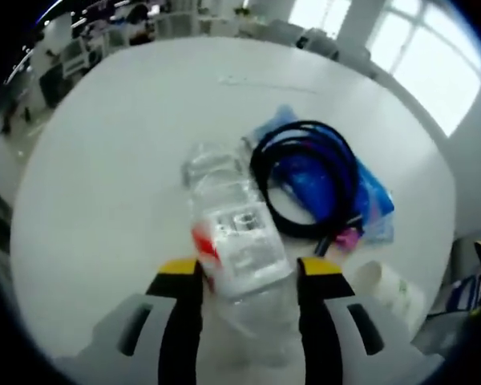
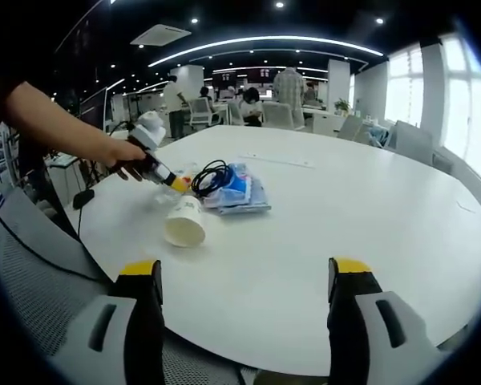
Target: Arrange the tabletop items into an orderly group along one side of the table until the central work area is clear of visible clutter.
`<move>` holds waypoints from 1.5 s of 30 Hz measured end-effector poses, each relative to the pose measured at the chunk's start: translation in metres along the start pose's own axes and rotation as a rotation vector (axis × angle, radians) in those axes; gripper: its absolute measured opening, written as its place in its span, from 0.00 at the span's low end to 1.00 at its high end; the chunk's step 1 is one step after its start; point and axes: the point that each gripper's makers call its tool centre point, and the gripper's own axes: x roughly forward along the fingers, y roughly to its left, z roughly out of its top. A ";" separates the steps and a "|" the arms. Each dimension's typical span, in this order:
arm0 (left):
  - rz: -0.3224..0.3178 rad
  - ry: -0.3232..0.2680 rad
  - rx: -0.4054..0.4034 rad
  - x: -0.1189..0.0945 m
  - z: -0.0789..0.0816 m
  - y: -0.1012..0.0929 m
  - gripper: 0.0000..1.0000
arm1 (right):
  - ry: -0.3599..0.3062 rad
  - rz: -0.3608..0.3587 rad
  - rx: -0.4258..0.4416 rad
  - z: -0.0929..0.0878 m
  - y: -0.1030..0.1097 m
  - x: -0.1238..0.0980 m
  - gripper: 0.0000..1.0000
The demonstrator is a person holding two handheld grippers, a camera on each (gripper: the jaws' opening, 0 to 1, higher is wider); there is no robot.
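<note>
Two tools in play. Left tool [image 1: 250, 277] straddles a clear crinkled plastic package [image 1: 234, 241] with a red mark, jaws on either side; whether they pinch it, cannot tell. Package lies touching a coiled black cable [image 1: 305, 180] on a blue bag [image 1: 369, 192], near the white surface's [image 2: 345, 216] edge. Right tool [image 2: 244, 277] released, empty, well back. Paper cup [image 2: 184, 224] lies tipped beside the pile. Risk: thin plastic may slip or drag the cable along.
</note>
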 end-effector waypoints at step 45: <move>-0.125 0.115 0.348 -0.058 -0.093 -0.003 0.37 | -0.003 0.036 -0.010 0.000 0.008 0.000 0.86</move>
